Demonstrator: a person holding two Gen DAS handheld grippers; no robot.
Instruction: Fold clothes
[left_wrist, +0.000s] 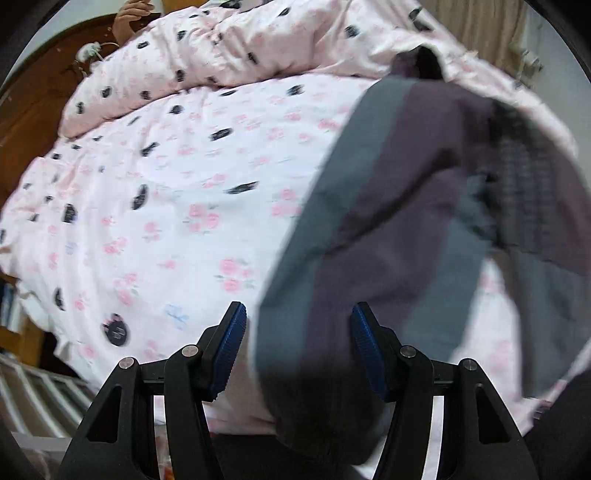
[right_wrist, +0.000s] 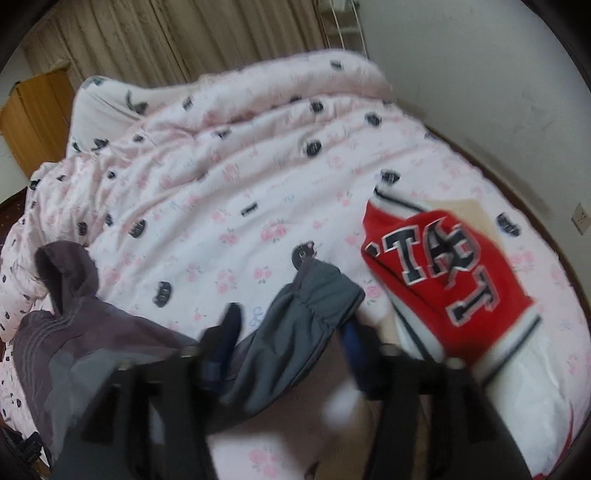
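Both claws spread, left gripper (left_wrist: 299, 325) and right gripper (right_wrist: 290, 326) straddle the grey-purple jacket (right_wrist: 295, 314) unpinched; red jersey (right_wrist: 447, 269) lies right on the floral quilt (right_wrist: 221, 192).

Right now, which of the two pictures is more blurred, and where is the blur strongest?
Right wrist view: most blurred, strongest on the right claw and the grey padded sleeve. Left wrist view: left claw sharp, grey-and-purple padded jacket smeared. Both bend at the edges.

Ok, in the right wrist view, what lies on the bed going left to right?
Purple-grey jacket body → its grey sleeve with the elastic cuff, lying between the open right gripper fingers → red lettered jersey, all on the pink floral quilt.
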